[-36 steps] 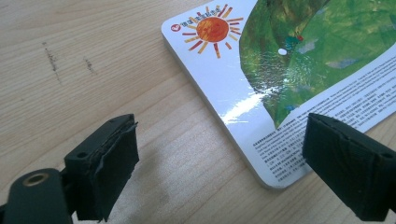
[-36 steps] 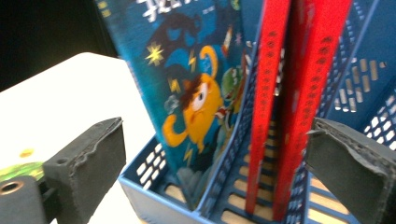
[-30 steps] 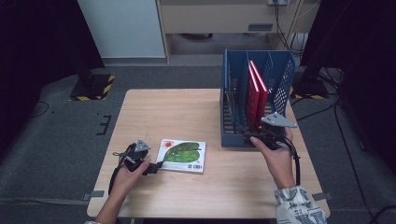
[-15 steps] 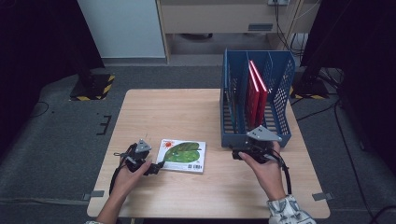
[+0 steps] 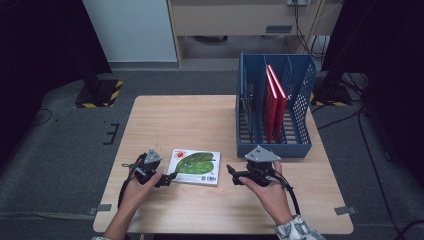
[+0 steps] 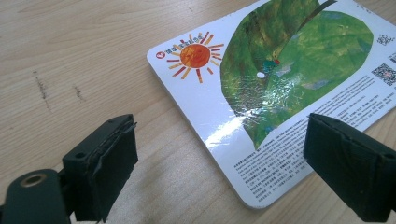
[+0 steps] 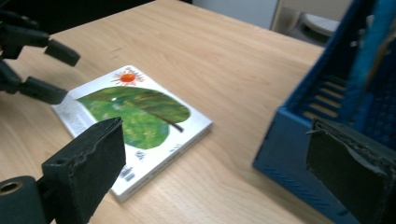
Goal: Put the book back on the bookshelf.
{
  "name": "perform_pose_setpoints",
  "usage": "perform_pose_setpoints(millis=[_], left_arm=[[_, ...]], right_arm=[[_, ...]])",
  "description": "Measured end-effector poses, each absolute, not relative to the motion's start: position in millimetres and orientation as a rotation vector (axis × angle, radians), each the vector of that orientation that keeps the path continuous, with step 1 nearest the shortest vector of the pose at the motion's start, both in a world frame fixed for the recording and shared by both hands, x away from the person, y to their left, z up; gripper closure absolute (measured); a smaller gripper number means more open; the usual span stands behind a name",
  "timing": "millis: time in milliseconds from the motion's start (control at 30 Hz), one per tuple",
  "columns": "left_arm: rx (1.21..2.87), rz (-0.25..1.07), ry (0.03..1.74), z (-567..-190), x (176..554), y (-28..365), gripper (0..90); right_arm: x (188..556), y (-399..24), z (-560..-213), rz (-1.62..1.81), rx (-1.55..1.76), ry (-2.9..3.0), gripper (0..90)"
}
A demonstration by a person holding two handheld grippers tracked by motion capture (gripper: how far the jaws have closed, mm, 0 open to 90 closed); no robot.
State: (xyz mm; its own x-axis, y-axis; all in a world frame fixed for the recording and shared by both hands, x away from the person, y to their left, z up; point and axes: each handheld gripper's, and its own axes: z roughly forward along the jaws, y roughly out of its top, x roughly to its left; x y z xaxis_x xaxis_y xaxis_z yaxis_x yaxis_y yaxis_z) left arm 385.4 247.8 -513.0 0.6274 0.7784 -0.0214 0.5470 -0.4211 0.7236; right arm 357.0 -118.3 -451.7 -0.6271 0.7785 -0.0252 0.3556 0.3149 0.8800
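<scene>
I keep my left gripper (image 5: 171,177) wide open at the near edge of the picture book (image 5: 196,166), which lies flat on the table (image 5: 200,120), and my right gripper (image 5: 231,171), also open, empty, probably aims at its other side, so both can lift it toward the blue rack (image 5: 300,145).

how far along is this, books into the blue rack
Done: two red books stand in the blue rack. In hand: nothing gripped; the open left gripper sits at the leaf-cover book, which lies flat on the table, and the open right gripper nears its other side. Left: lifting that book and slotting it in.
</scene>
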Motion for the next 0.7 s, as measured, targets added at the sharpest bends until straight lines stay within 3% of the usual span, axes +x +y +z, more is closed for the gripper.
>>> perform_pose_setpoints(millis=[600, 700], left_arm=[[2.082, 0.400, 1.016, -510.2, 386.9, 246.4, 9.4], [2.077, 0.401, 1.013, -509.8, 388.3, 245.3, 9.5]], right_arm=[[354.5, -79.4, -483.5, 1.235, 0.985, 2.314, 7.2], [357.2, -74.6, -490.8, 1.248, 1.002, 2.337, 10.9]])
